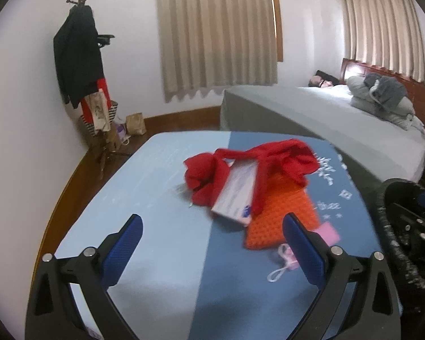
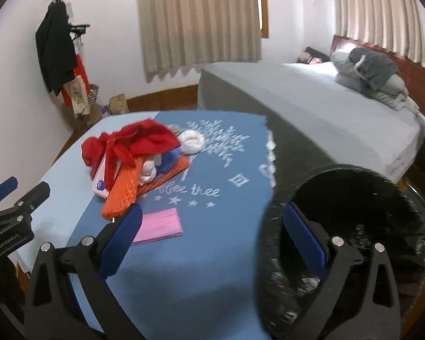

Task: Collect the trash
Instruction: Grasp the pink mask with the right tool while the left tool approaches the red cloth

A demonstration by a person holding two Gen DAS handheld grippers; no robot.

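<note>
Both the left tool (image 1: 212,243) and right tool (image 2: 212,229) gape wide above the surface (image 2: 184,269), the black bin (image 2: 354,226) at its right edge.

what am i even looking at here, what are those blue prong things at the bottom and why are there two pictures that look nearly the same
The blue prongs are the padded fingers of two hand-held grippers; a person carries one in each hand, and each has a wide-angle camera looking along its fingers. One picture is from the left gripper, the other from the right gripper. Both are open and hold nothing.

They face a table with a blue cloth in a bedroom. On it lie a red cloth, a white packet partly under it, an orange mat, a pink paper and a small pink item with a white loop.

The dark round thing is a black bin at the table's right edge, probably for the trash.
</note>
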